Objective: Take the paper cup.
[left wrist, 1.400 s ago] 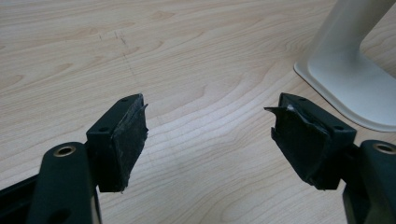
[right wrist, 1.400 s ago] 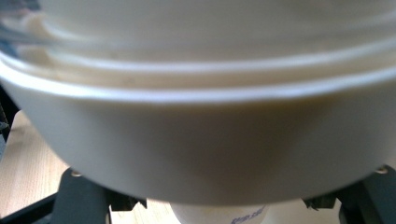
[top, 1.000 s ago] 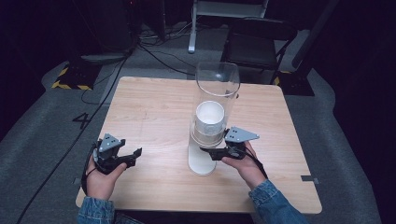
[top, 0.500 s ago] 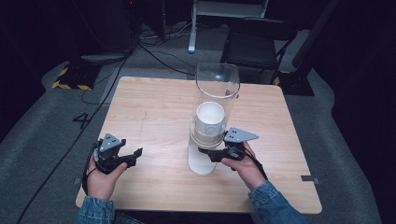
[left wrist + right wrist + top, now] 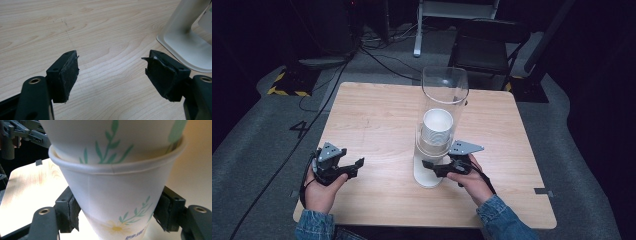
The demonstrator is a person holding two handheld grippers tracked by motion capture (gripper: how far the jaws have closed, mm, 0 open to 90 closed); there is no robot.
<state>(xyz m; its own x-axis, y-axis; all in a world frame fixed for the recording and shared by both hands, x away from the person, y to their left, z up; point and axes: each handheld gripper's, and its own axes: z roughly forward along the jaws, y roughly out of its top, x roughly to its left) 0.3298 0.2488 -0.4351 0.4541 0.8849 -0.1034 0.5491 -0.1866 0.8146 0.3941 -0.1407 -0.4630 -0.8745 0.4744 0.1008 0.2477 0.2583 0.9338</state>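
Paper cup [image 5: 112, 202], lowest of the stack under the clear dispenser tube [image 5: 444, 97], pinched between right gripper [image 5: 435, 167] pads just closed in on both sides. Left gripper [image 5: 354, 167] half spread, empty, well apart over bare wooden table [image 5: 377, 110].

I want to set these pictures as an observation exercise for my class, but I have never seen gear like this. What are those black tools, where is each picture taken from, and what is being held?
A person sits at a wooden table with a hand-held two-jaw gripper in each hand. One picture looks down from above; the other two come from small cameras riding on each gripper. On the table stands a clear tube on a white stand, with paper cups stacked inside. The right gripper has its jaws on either side of the bottom cup, pads against its wall; they have just been closing. The left gripper is open, nothing between its jaws, just above the bare wood.
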